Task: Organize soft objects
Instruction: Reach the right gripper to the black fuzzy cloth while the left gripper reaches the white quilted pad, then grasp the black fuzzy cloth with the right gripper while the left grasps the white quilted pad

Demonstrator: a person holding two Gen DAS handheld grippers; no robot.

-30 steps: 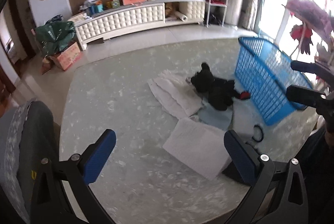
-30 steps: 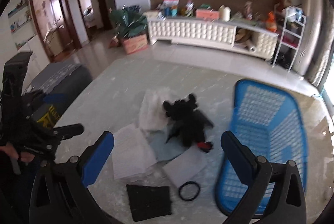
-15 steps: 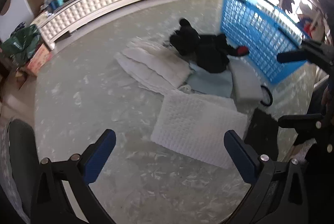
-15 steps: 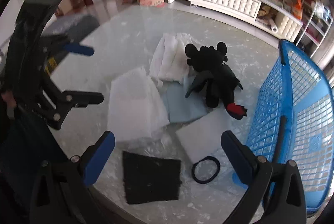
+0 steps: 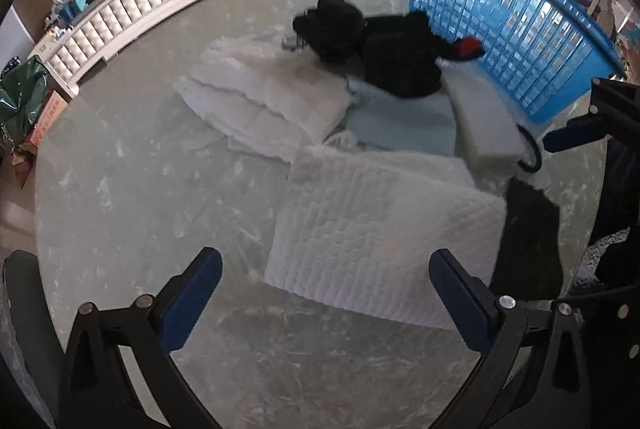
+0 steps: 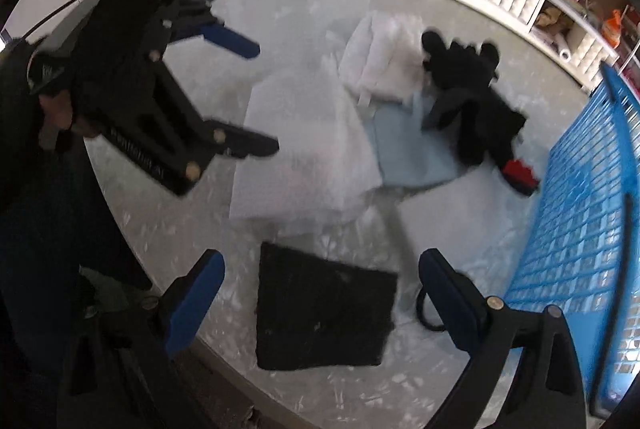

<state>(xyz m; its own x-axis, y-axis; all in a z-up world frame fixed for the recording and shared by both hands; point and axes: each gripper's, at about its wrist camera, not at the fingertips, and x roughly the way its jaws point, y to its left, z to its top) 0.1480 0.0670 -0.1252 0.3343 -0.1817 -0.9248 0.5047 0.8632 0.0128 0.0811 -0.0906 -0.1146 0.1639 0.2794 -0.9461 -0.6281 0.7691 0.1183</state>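
Both tongs are hanging wide open and empty over the near edge of the glass counter [image 5: 132, 197]: the left tongs [image 5: 326, 299] are framing the quilted white pad [image 5: 380, 237], and the right tongs [image 6: 320, 303] are straddling the black cloth square [image 6: 324, 313] lying flat at that edge. The black plush toy [image 5: 384, 49] is lying toward the far right, just beside the blue basket [image 5: 512, 29], partly on a pale blue cloth [image 5: 404, 121]. All of it looks light and limp; the flat pieces will likely sag and slide on glass, so pinching a free corner or edge seems best, and the plush by its body. The right view is showing the whole black square and a dark ring [image 6: 426, 313] beside it; the left view is clipping that cloth but showing the pad's dimpled texture clearly.
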